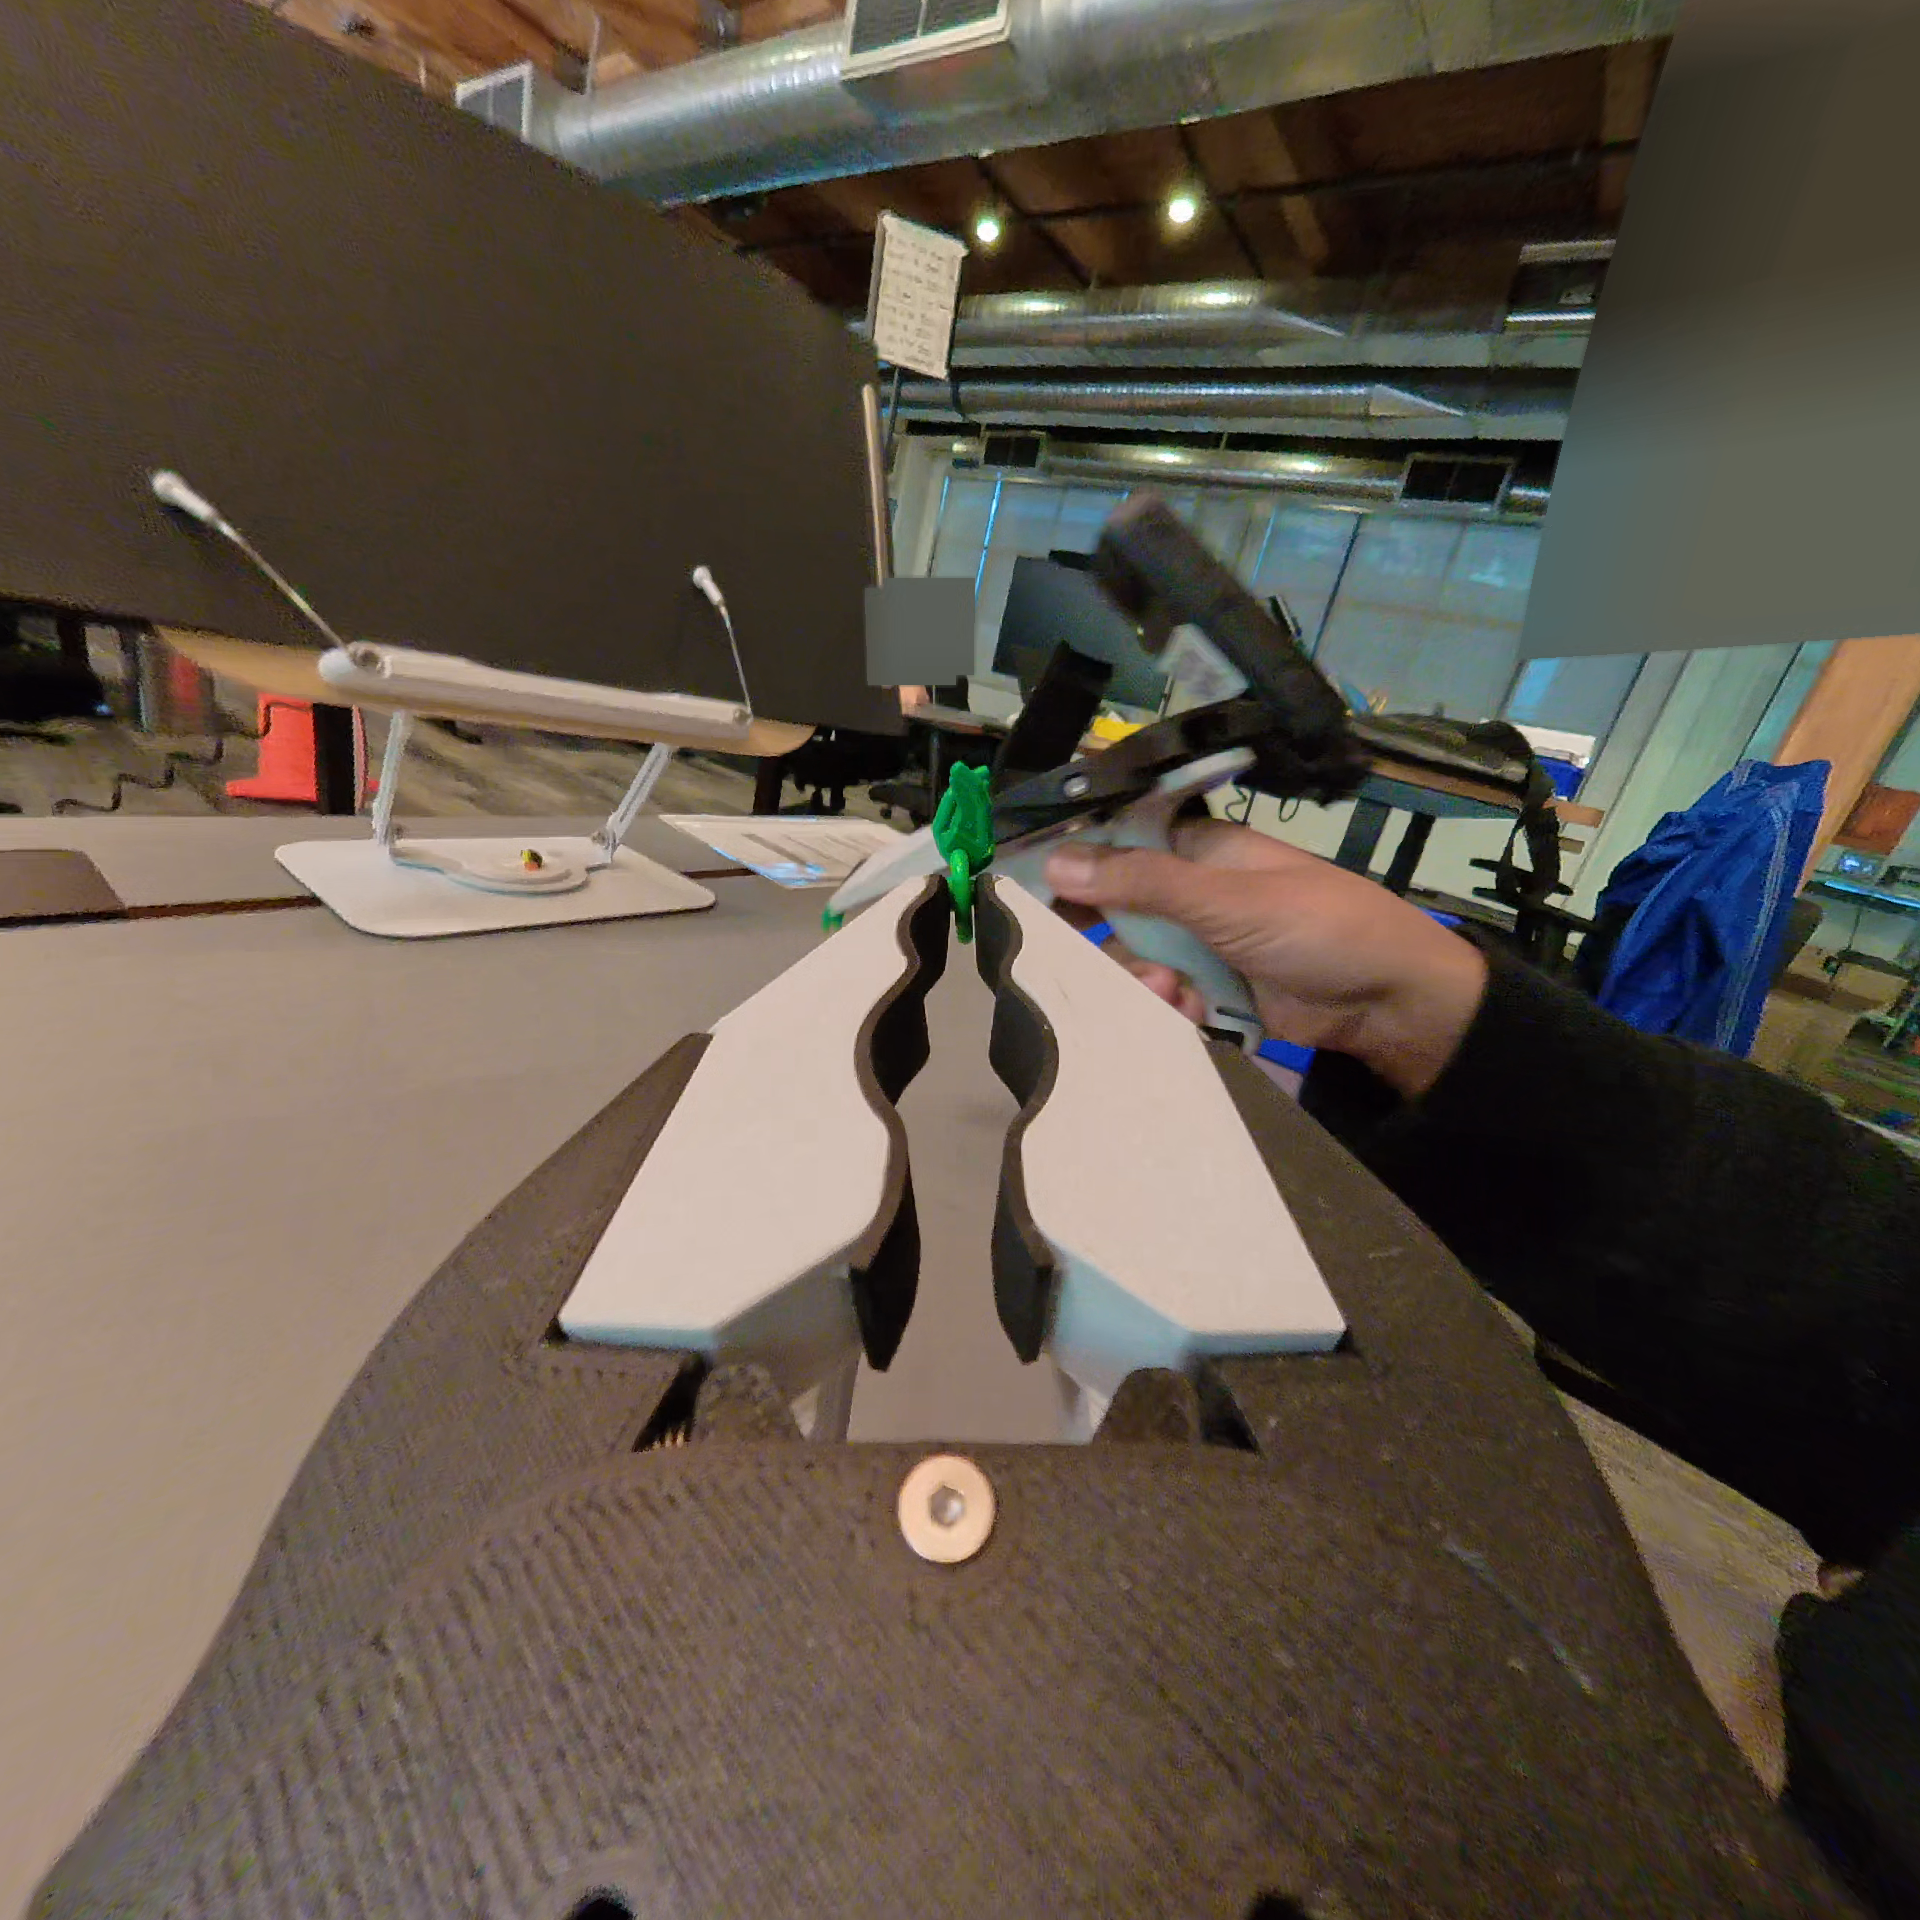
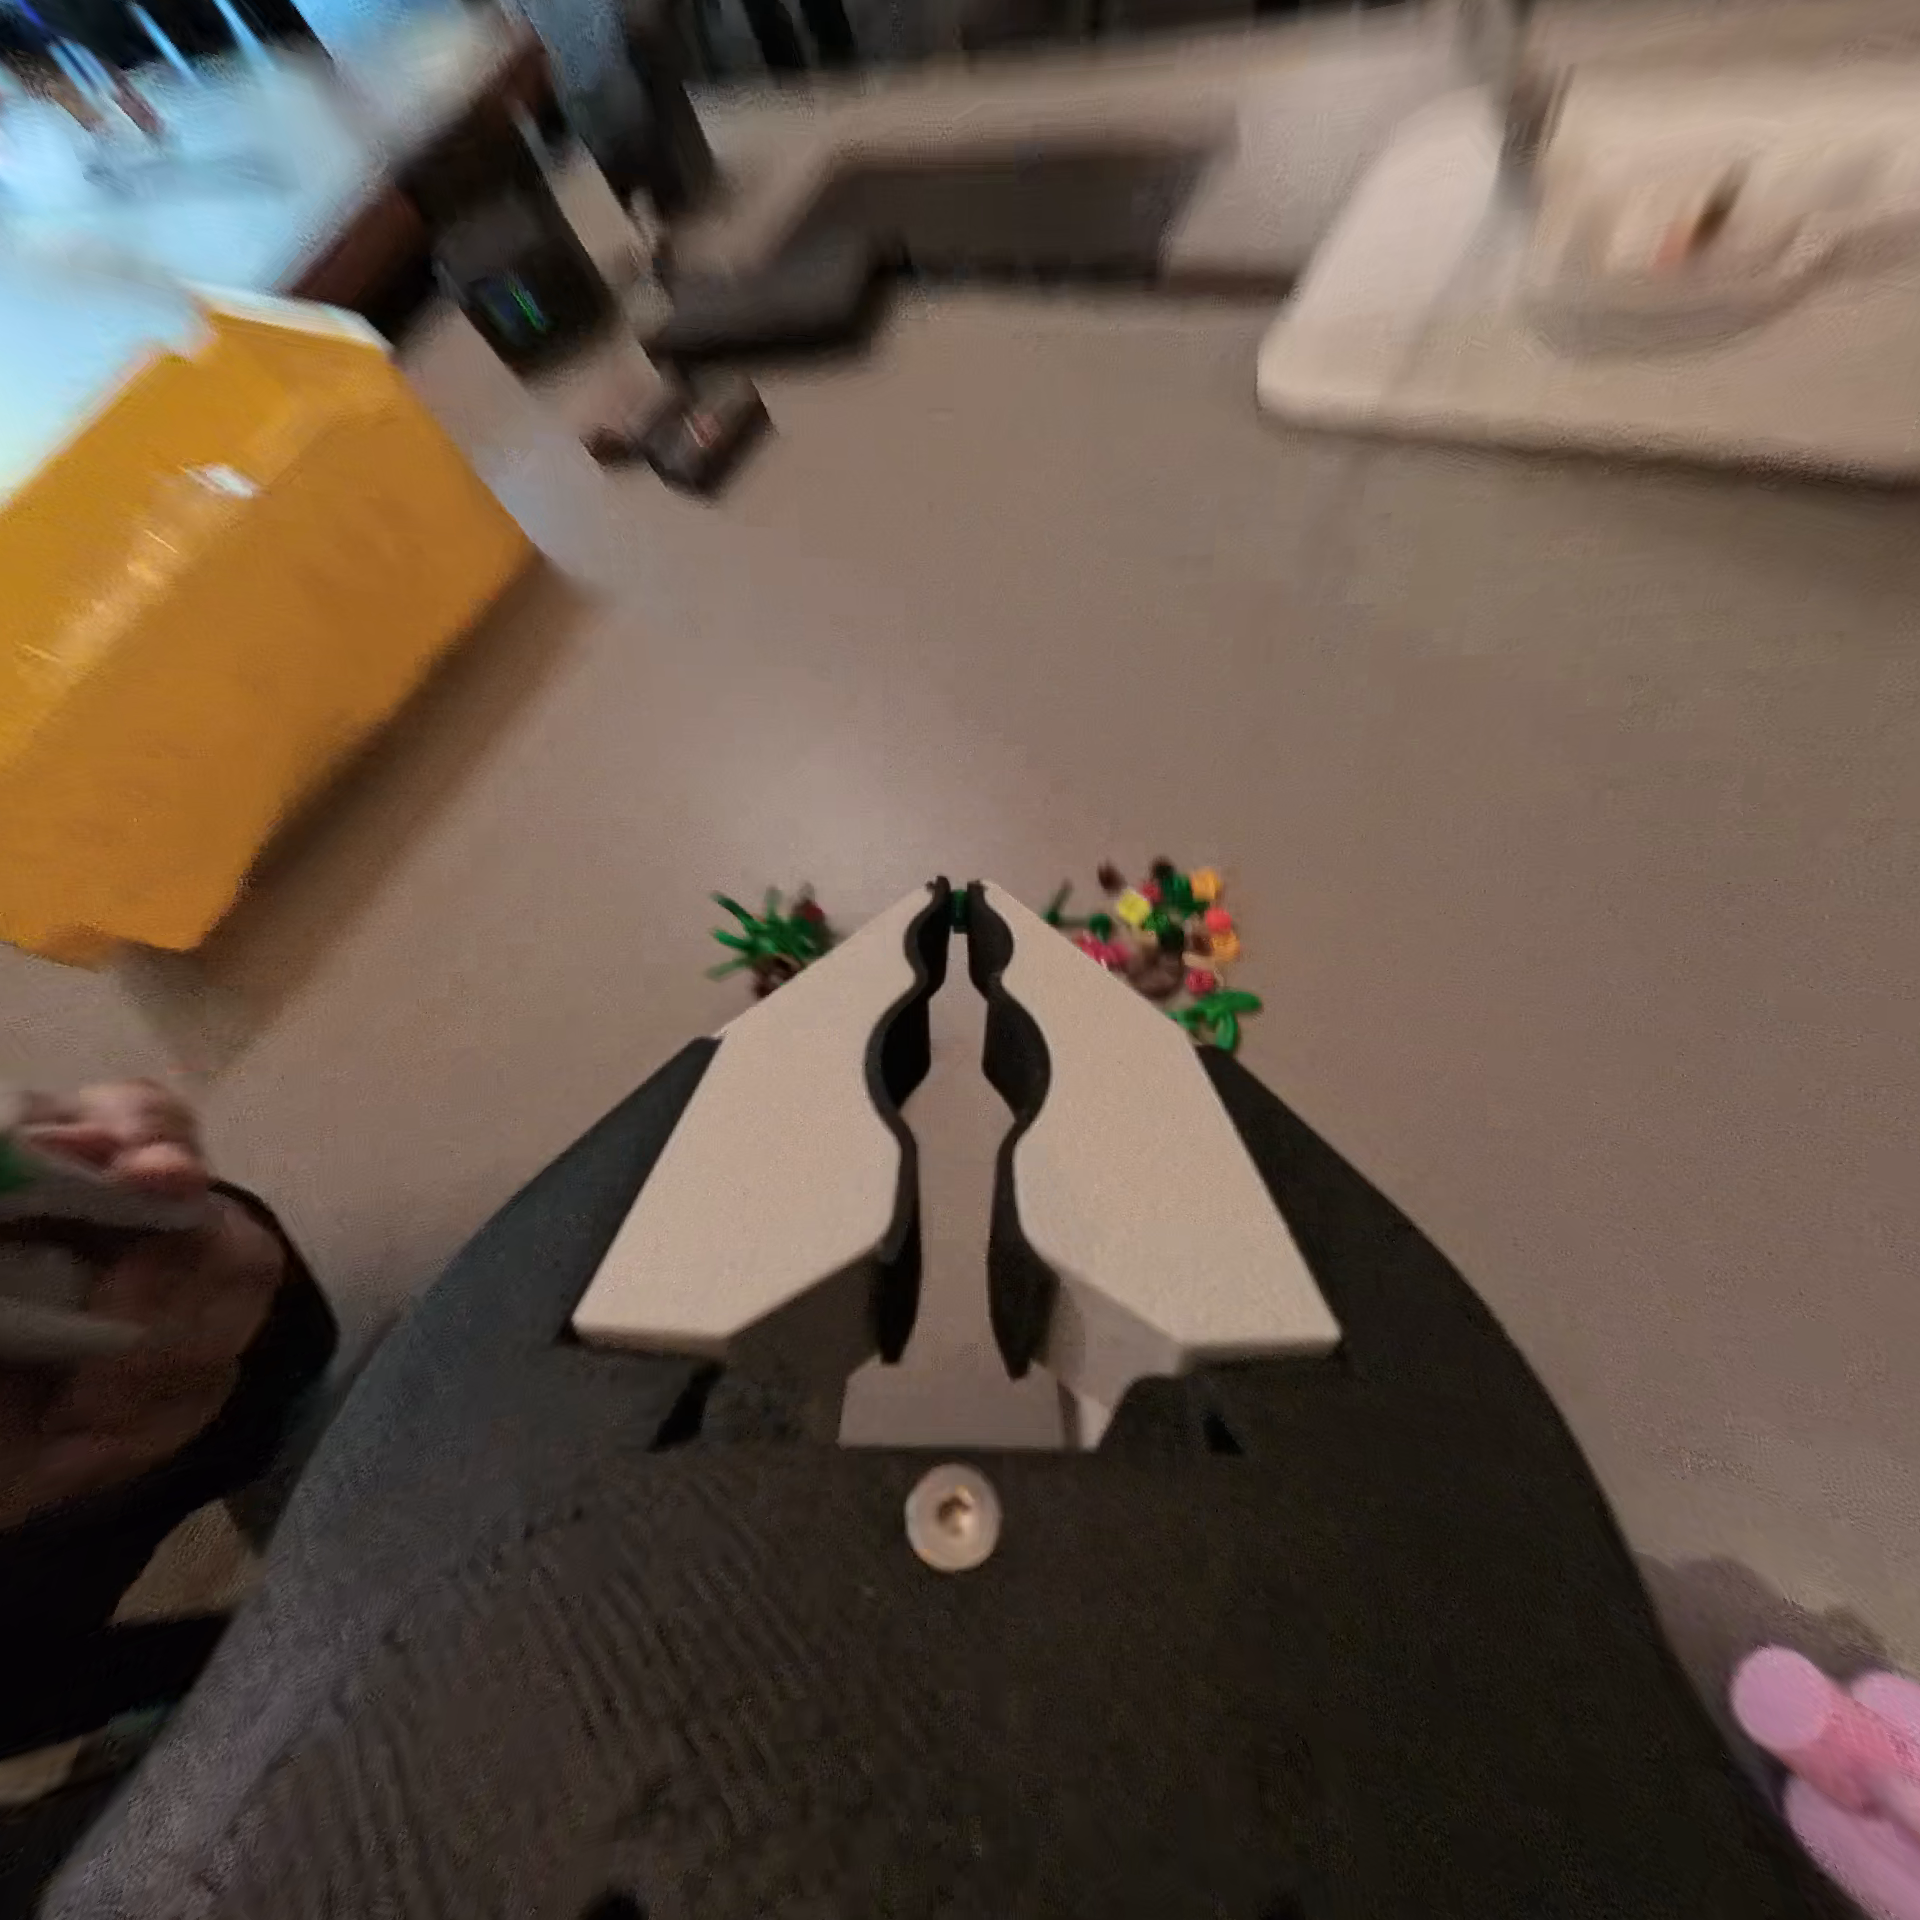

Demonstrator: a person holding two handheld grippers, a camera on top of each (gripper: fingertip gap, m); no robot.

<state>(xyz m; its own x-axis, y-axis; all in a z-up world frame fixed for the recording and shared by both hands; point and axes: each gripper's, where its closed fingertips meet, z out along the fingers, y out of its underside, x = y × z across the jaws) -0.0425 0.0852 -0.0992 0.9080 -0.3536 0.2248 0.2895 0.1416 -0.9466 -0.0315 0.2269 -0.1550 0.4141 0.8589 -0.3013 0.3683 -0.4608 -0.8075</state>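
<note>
My left gripper [image 1: 961, 896] is shut on a bright green plastic plant piece [image 1: 963, 823] and holds it upright above the grey table [image 1: 312, 1091]. The right gripper [image 1: 847, 906], held by a hand [image 1: 1278, 935], comes in from the right; its tips sit just left of that piece. In the blurred right wrist view, my right gripper [image 2: 958, 896] is closed on a small green bit [image 2: 960, 912] above the table. A pile of small coloured toy pieces [image 2: 1164, 940] lies just right of its tips and a green leafy piece [image 2: 764, 935] just left.
A white laptop stand [image 1: 499, 883] and a sheet of paper [image 1: 790, 847] sit at the back of the table under a dark panel [image 1: 364, 364]. A yellow box [image 2: 208, 623] stands at the left, and pink cylinders [image 2: 1829, 1756] lie at the bottom right. The grippers' ends are close to 15 centimeters from one another.
</note>
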